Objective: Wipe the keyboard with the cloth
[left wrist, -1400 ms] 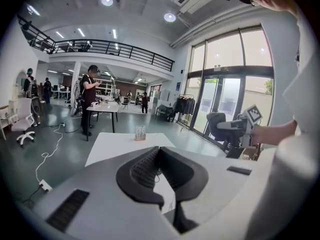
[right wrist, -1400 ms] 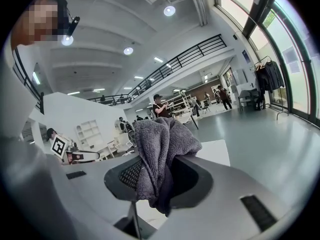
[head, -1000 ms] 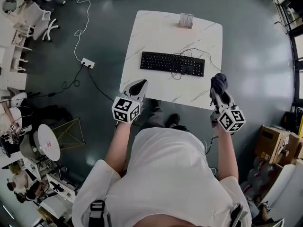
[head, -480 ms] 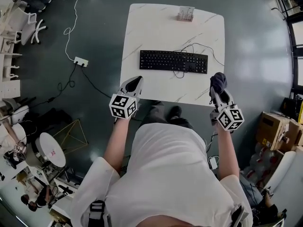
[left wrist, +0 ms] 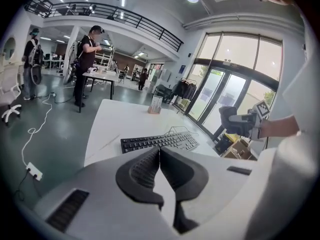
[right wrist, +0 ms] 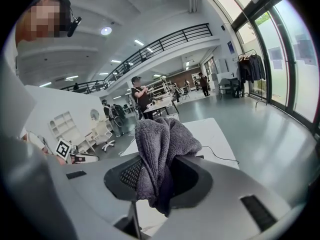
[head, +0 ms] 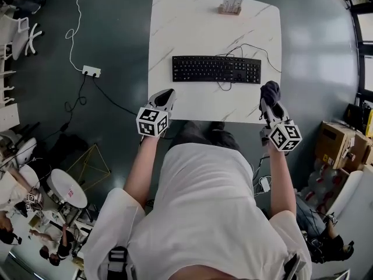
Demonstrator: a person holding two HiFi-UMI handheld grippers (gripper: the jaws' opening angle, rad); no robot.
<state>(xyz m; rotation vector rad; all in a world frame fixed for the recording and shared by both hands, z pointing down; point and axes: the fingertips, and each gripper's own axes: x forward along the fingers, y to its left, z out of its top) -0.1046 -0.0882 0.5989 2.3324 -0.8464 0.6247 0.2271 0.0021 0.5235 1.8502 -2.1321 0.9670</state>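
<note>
A black keyboard [head: 216, 69] lies across the middle of the white marble table [head: 175, 22], its cable looping behind it. The keyboard [left wrist: 159, 141] also shows ahead in the left gripper view. My left gripper [head: 164, 97] hovers at the table's near left edge, shut with nothing between its jaws. My right gripper [head: 269, 101] is at the near right edge, shut on a bunched dark grey cloth [head: 270, 91]. In the right gripper view the cloth [right wrist: 159, 151] stands up between the jaws and hides most of the table beyond.
A small box with cards [head: 231, 6] stands at the table's far edge. A white power strip [head: 91, 71] and cable lie on the grey floor to the left. Cardboard boxes [head: 340, 166] are at the right. People stand at desks in the background [left wrist: 88, 59].
Both grippers have sunk and drifted toward the table's near edge. The left one stays shut and empty. The right one still grips the cloth.
</note>
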